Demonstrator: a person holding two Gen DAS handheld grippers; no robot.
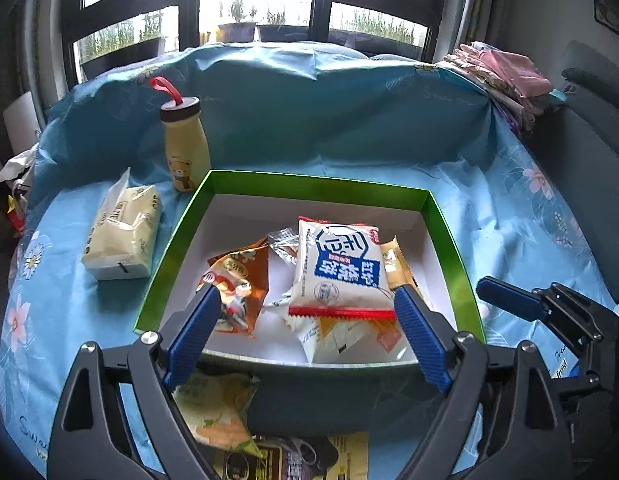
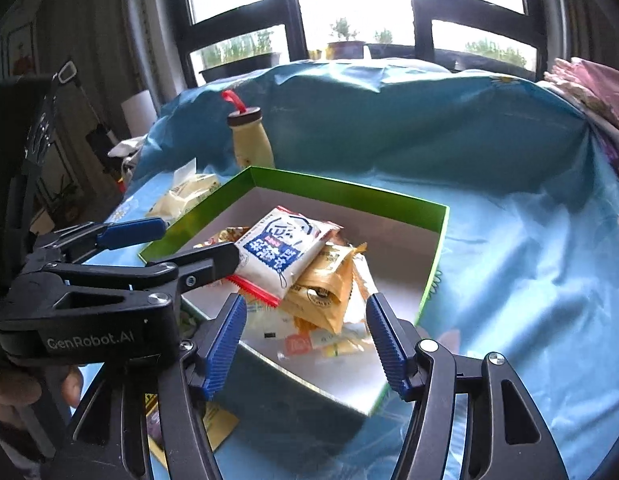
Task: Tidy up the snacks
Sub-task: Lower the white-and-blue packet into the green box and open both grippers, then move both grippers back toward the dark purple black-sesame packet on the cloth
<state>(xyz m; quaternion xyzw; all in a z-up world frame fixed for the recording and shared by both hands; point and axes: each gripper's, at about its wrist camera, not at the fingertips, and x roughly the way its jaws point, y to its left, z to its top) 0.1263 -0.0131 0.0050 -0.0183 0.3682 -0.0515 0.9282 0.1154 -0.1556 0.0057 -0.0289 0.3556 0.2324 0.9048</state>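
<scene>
Both our grippers, left gripper (image 1: 305, 312) and right gripper (image 2: 305, 324), hang open and empty over the green box (image 1: 321, 188). The white snack bag (image 1: 339, 264) sits on top of the pile inside. It looks light, crinkly and slippery, so we'd pinch its sealed red edge, gently.

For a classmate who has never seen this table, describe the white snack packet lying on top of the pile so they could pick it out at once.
Find the green box on the blue flowered cloth. Inside it lies a heap of snack packets, and the white snack packet sits on top. Unlike the orange packet and the yellowish ones beside it, it carries bold blue lettering and a red serrated edge.
</scene>
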